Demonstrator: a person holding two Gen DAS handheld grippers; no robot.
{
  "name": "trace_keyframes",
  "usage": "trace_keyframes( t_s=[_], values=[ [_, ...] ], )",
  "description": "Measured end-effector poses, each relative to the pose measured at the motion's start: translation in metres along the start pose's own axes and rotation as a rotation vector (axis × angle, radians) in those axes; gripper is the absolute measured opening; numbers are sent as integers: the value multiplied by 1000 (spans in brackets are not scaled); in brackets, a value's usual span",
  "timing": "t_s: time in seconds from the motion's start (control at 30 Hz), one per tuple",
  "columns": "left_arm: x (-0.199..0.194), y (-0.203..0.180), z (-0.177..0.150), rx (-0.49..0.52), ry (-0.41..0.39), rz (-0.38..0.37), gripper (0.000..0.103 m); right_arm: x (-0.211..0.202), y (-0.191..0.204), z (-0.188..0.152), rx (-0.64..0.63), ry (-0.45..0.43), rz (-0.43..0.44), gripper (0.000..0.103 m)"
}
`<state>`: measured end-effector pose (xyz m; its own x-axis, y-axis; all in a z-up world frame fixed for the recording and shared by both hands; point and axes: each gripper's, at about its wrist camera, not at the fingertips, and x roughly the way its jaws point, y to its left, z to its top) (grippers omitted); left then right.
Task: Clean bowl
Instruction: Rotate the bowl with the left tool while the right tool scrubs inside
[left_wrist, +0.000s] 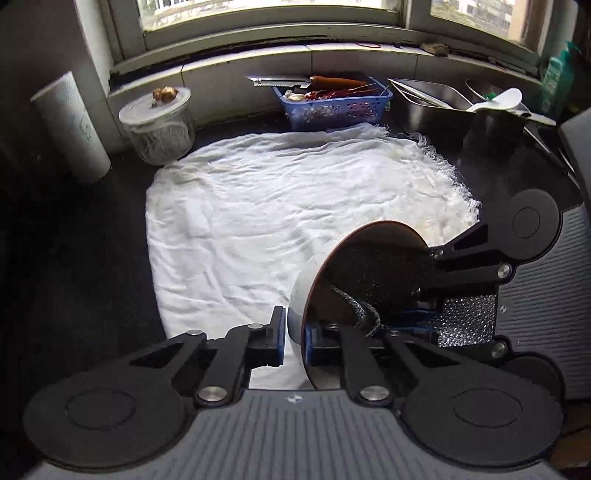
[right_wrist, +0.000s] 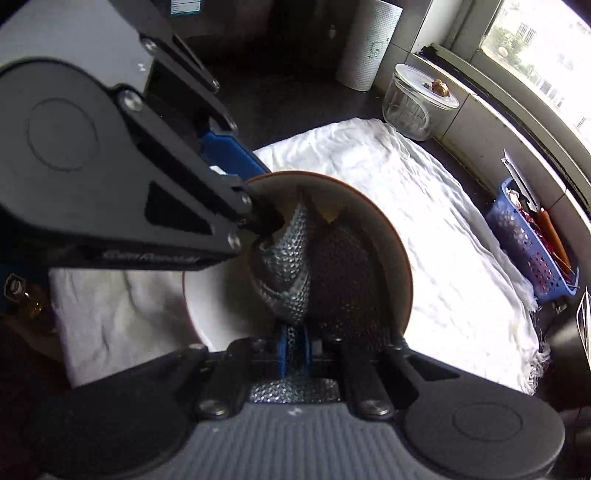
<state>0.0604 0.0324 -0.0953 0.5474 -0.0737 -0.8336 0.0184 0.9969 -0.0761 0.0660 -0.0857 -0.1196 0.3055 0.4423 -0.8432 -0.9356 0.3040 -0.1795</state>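
jaws of the left gripper are clamped on the rim of the bowl, one blue pad against the pale outer wall and one inside. jaws of the right gripper are closed tight on a fold of a glittering mesh scouring cloth, the loose end of which lies inside the bowl.

location: the bowl is tipped on edge directly ahead of both sets of jaws, its mouth turned toward the right gripper, above the white cloth spread on the dark bench. whether its lower edge rests on the cloth cannot be told from either view.

handling, as judged: the bowl looks like glazed ceramic, white outside with a brown rim band, so stiff, moderately heavy for a rim pinch, and breakable if dropped. the glaze is probably slick, more so if wet. the thin rim gives the pads little to bite on, and scrubbing force from the other side could lever the bowl round in the grip. the present hold, low on the rim nearest the left gripper, seems the sound place; a deeper bite across the wall would be safer.

the scouring cloth is soft and limp, folds freely, and carries pressure only close to where it is pinched.

beyond the jaws, well apart: a lidded glass jar, a blue basket, a paper towel roll.
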Motion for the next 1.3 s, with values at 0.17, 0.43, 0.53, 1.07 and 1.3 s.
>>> trace_keyframes(
  t_s=[0.17,0.43,0.53,1.07,1.3],
  values=[
    [9,45,-13,-368,38,-127,10,1,-17,-5,261,-53,83,9],
    [13,66,-29,-589,26,-226,15,6,-19,-9,612,-158,156,12],
    [20,73,-30,-655,43,-289,15,4,-17,-7,573,-151,163,12],
    [8,-3,2,31,24,-10,17,6,3,1,36,-36,1,12],
    [5,-2,2,8,25,-12,6,4,20,-2,-103,-19,-49,10]
  ],
)
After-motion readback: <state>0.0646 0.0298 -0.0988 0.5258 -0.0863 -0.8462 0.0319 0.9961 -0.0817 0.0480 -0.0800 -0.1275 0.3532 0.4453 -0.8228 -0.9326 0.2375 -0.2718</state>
